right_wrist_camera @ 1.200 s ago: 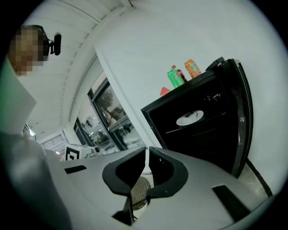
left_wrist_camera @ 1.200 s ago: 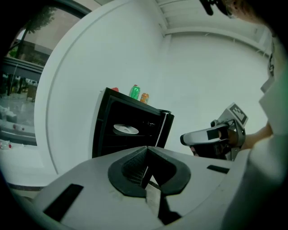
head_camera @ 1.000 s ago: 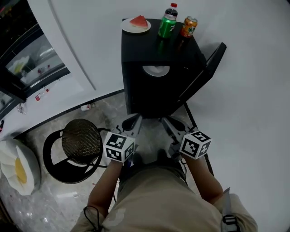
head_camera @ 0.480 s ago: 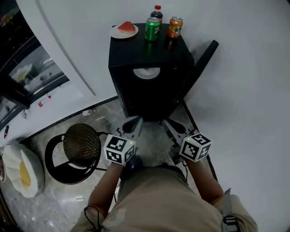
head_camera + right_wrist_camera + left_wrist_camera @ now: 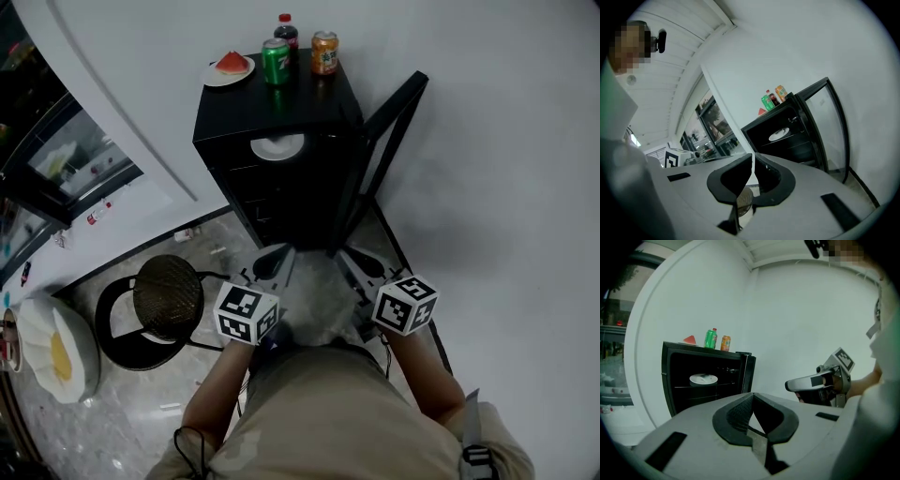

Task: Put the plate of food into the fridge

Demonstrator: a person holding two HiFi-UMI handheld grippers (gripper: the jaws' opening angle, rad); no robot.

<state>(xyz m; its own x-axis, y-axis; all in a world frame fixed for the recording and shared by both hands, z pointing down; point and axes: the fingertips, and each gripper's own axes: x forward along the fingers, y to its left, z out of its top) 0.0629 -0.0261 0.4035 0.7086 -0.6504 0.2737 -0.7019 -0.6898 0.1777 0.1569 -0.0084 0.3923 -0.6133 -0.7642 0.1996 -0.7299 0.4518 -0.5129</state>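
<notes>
Black fridge is seen with its door swung open, so access is judged done; plate of food, a watermelon slice on white, is found on the fridge top at its left corner, not yet inside; pick-up, transfer to a shelf and door closing are judged left to do; left gripper and right gripper are held low in front of the fridge, well apart from the plate of food; both pairs of jaws are pressed together with nothing gripped between them.

Count: two plates, the second plate being set on an inner shelf and apparently bare, though that cannot be confirmed; two cans, green can and orange can; one bottle with a red cap; one stool on the floor to the left.
</notes>
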